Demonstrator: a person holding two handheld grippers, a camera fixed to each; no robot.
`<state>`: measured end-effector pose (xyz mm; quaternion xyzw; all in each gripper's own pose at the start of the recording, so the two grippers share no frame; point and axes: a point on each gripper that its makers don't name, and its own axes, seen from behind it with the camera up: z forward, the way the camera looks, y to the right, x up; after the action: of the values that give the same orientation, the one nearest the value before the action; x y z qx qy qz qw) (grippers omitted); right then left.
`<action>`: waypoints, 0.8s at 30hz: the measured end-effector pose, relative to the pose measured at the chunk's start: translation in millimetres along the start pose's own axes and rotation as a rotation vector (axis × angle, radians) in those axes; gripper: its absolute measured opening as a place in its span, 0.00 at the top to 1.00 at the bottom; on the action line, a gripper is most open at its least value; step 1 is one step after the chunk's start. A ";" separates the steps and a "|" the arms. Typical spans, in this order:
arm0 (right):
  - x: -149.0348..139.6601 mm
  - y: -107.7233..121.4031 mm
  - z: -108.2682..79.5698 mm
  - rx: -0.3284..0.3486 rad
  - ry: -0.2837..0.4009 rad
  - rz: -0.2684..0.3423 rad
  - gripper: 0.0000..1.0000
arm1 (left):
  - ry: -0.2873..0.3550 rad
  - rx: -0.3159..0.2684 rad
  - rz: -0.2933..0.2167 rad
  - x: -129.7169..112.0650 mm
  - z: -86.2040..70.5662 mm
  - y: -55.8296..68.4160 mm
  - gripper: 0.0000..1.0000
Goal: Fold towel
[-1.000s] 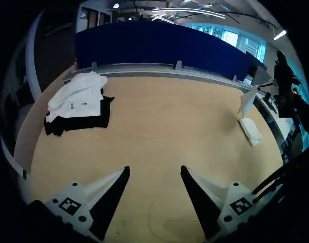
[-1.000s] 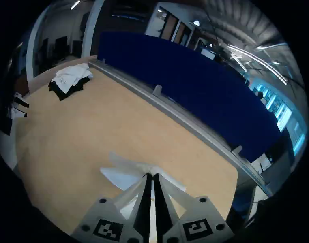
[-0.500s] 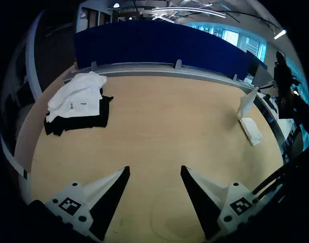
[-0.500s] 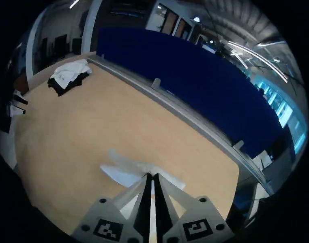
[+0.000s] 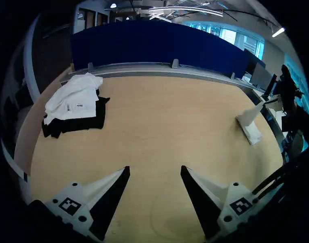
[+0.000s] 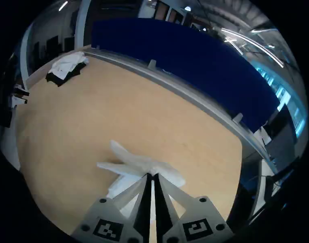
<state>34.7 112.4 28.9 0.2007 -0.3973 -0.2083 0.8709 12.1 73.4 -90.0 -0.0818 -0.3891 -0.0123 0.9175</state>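
A small white towel [image 6: 140,164] lies bunched on the light wooden table just ahead of my right gripper [image 6: 152,177], whose fingers are shut on a raised fold of it. In the left gripper view the same towel [image 5: 248,123] sits at the table's far right edge, one part pulled up into a peak. My left gripper [image 5: 154,170] hovers over bare table near the front edge, open with nothing between its fingers, well away from the towel.
A pile of white and black clothes [image 5: 75,105] lies at the table's back left, also seen small as clothes [image 6: 67,67] in the right gripper view. A blue partition [image 5: 154,42] with a grey rail runs along the table's far edge. Office furniture stands beyond the right edge.
The raised part of the towel has come down lower toward the table with my right gripper. My left gripper has stayed almost still.
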 end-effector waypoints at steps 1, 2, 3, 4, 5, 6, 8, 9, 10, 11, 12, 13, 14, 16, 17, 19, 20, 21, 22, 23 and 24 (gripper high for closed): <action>-7.8 -0.2 -1.1 -0.002 -0.009 0.008 0.96 | 0.000 0.000 0.001 -0.2 0.3 0.2 0.07; -15.5 -0.4 -2.3 -0.005 -0.018 0.016 0.96 | -0.001 0.000 0.002 -0.5 0.7 0.3 0.07; -24.2 -0.6 -3.4 -0.008 -0.028 0.026 0.96 | -0.001 0.000 0.003 -0.9 1.1 0.3 0.07; -31.8 -0.7 -4.3 -0.011 -0.037 0.034 0.96 | -0.002 0.000 0.004 -1.4 1.5 0.3 0.07; -39.5 -0.8 -5.3 -0.014 -0.046 0.043 0.96 | -0.002 -0.001 0.004 -1.8 1.9 0.3 0.07; -47.9 -0.8 -5.5 -0.018 -0.056 0.054 0.96 | -0.003 0.000 0.005 -2.2 2.2 0.0 0.07; -62.9 -0.8 -5.5 -0.025 -0.074 0.074 0.96 | -0.004 0.000 0.007 -2.9 2.8 -0.7 0.07; -70.1 -0.9 -4.8 -0.029 -0.083 0.086 0.96 | -0.004 0.001 0.008 -3.0 2.8 -1.1 0.07; -76.4 -0.9 -4.0 -0.033 -0.091 0.097 0.96 | -0.004 0.001 0.009 -3.1 2.7 -1.5 0.07; -82.6 -0.9 -3.3 -0.037 -0.098 0.109 0.96 | -0.005 0.002 0.010 -3.2 2.6 -1.8 0.07; -88.9 -0.8 -2.5 -0.041 -0.107 0.120 0.96 | -0.005 0.001 0.010 -3.1 2.3 -1.9 0.07; -94.3 -0.7 -1.8 -0.045 -0.114 0.131 0.96 | -0.005 0.001 0.011 -3.1 2.0 -1.9 0.07; -99.8 -0.6 -1.0 -0.049 -0.122 0.141 0.96 | -0.005 0.001 0.012 -3.0 1.7 -1.9 0.07; -111.2 -1.7 0.8 -0.054 -0.142 0.159 0.96 | -0.005 0.001 0.014 -2.6 0.8 -2.0 0.07; -116.6 -2.2 1.7 -0.057 -0.152 0.167 0.96 | -0.004 0.001 0.015 -2.3 0.3 -2.0 0.07; -126.8 -4.3 4.4 -0.062 -0.171 0.179 0.96 | -0.004 0.002 0.016 -2.3 -0.7 -2.1 0.07; -131.6 -5.3 5.6 -0.065 -0.180 0.184 0.96 | -0.004 0.002 0.016 -2.2 -1.2 -2.2 0.07; -136.7 -6.4 7.5 -0.068 -0.191 0.189 0.96 | -0.004 0.003 0.016 -2.7 -1.4 -2.4 0.07; -141.1 -7.4 9.3 -0.071 -0.201 0.194 0.96 | -0.004 0.003 0.016 -3.1 -1.6 -2.6 0.07; -145.6 -8.4 11.1 -0.073 -0.210 0.198 0.96 | -0.004 0.003 0.016 -3.5 -1.7 -2.7 0.07; -149.7 -9.9 13.2 -0.074 -0.219 0.203 0.96 | -0.004 0.004 0.016 -4.1 -1.8 -3.2 0.07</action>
<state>-67.0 179.8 -59.3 0.1032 -0.5003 -0.1543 0.8457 10.3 69.7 -93.7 -0.0831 -0.3903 -0.0042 0.9169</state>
